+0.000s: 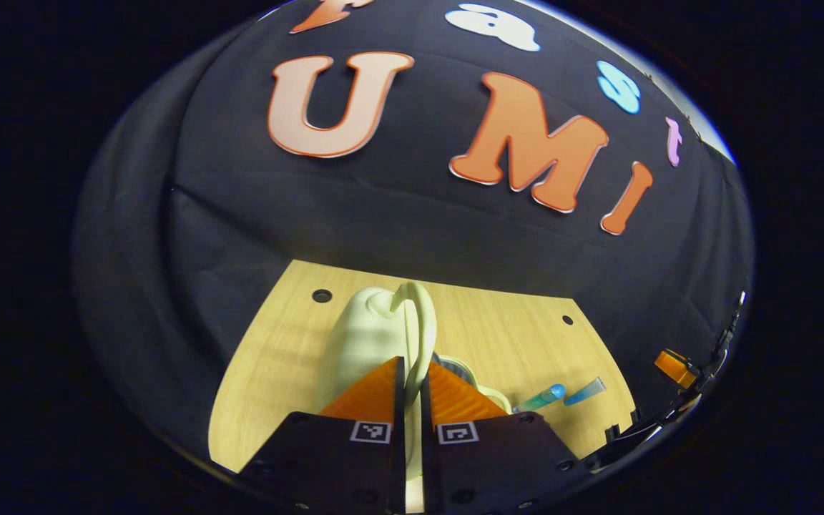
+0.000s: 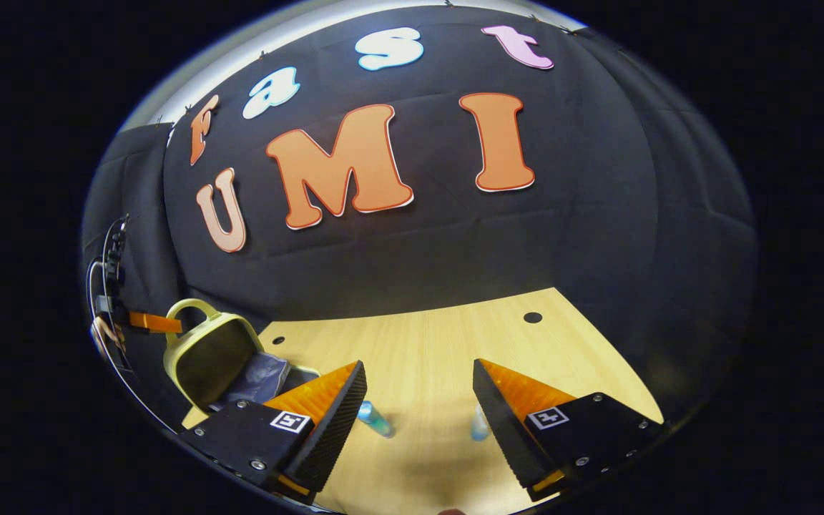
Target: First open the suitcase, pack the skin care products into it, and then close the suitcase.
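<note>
A small pale cream suitcase (image 1: 362,336) stands open on the wooden table (image 1: 276,372), its lid raised. My left gripper (image 1: 414,363) is shut on the lid's rim, just below the curved handle (image 1: 419,304). The right gripper view has the same suitcase (image 2: 208,354) at the far left, its dark lining (image 2: 262,375) exposed, with the left gripper's finger (image 2: 154,322) against the lid by the handle. My right gripper (image 2: 419,366) hangs open above the table. Two teal skin care tubes (image 2: 375,420) (image 2: 480,423) lie on the table between its fingers, beside the suitcase; the left gripper view has these tubes (image 1: 544,397) (image 1: 585,391) lower right.
The table (image 2: 426,336) has small round holes near its back corners (image 2: 532,317). The black cloth wall closes in the back and sides. Part of the right gripper (image 1: 673,365) is at the far right edge of the left gripper view. Bare wood lies behind the tubes.
</note>
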